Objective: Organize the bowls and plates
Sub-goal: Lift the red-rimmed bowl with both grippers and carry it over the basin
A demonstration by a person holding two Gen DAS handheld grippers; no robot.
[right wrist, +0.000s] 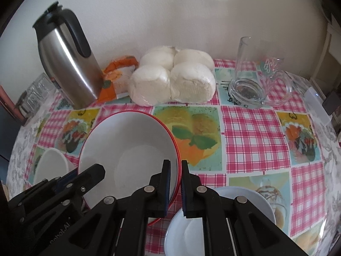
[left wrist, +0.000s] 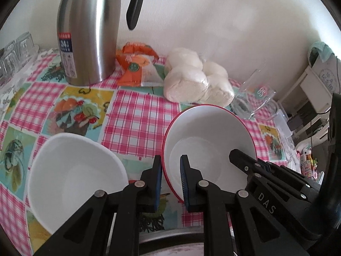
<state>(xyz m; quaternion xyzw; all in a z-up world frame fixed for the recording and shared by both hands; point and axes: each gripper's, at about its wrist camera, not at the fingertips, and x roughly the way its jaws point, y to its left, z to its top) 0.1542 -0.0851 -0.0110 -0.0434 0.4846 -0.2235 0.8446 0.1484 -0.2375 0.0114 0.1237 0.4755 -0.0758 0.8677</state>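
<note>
One counter [right wrist: 255, 128] carries everything, under a pink checked cloth with fruit pictures. Tallest on it is the steel thermos jug [left wrist: 89, 32] by the wall, then the bag of white buns [right wrist: 172, 79], the glass mug [right wrist: 255, 81] and an orange snack packet [left wrist: 136, 68]. Held tilted above the cloth is the red-rimmed bowl [right wrist: 127, 149], pinched from both sides: the left tongs [left wrist: 170, 181] are clenched on its rim on one side, the right tongs [right wrist: 175, 183] clamped on the opposite rim. A plain white bowl [left wrist: 74, 175] sits just beside it, and a white plate [right wrist: 245, 204] lies under the right tongs.
</note>
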